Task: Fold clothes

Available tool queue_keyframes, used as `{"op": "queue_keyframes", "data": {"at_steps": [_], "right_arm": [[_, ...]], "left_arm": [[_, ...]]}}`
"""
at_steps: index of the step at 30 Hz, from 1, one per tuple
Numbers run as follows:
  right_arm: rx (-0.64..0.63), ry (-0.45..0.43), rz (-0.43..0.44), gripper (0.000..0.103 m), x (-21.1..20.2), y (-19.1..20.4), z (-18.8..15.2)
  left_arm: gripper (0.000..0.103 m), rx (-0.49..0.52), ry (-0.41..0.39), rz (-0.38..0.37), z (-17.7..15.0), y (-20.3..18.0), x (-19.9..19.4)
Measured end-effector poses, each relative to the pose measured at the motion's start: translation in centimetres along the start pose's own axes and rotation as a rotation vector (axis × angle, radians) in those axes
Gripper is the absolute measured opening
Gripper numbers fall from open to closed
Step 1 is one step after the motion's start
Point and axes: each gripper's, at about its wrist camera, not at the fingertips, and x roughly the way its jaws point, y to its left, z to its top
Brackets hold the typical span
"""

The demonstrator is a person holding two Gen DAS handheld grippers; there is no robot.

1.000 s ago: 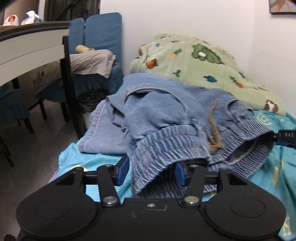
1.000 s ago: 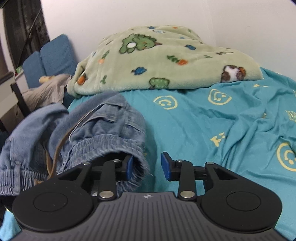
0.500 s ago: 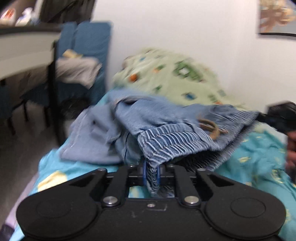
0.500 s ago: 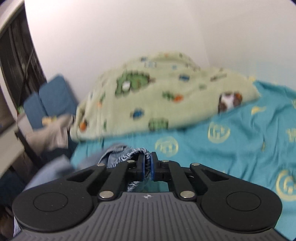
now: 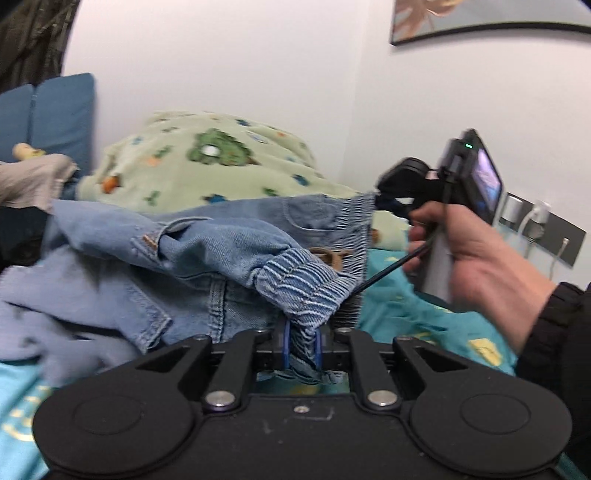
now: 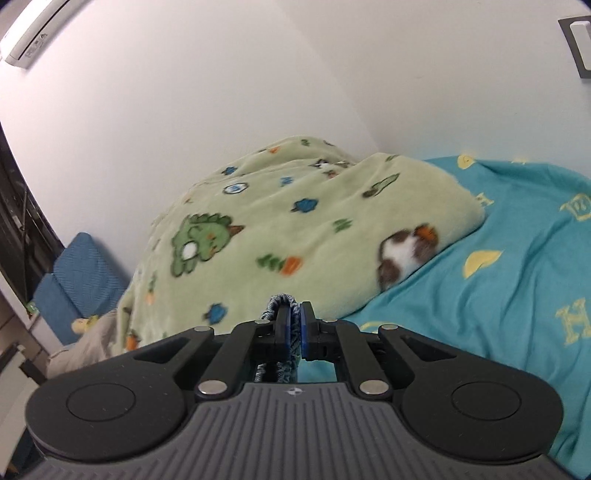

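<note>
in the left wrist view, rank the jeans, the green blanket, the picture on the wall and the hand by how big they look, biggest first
1. jeans, nearest the camera, so their lead is partly closeness
2. green blanket
3. hand and picture: too close to rank; the picture is cut off by the frame edge

Left claw and right claw are both clamped; right hand grips its handle.

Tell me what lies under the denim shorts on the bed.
Under the denim shorts, at their left, a lighter blue garment shows, lying on the teal bedsheet. How far that garment reaches beneath the shorts is covered, and anything else below is hidden.
</note>
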Motion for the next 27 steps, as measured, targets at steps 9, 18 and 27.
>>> {"op": "queue_keyframes", "data": {"at_steps": [9, 18, 27], "right_arm": [[0.025, 0.112, -0.14, 0.005, 4.6, -8.6, -2.3], [0.025, 0.095, -0.199, 0.051, 3.1, -9.1, -1.8], [-0.055, 0.076, -0.171, 0.049, -4.0, -3.5, 0.0]], "left_arm": [[0.014, 0.02, 0.149, -0.081, -5.1, -4.0, 9.1], [0.045, 0.038, 0.177, -0.112, -5.7, -3.5, 8.8], [0.055, 0.037, 0.169, -0.062, -3.4, -1.2, 3.9]]}}
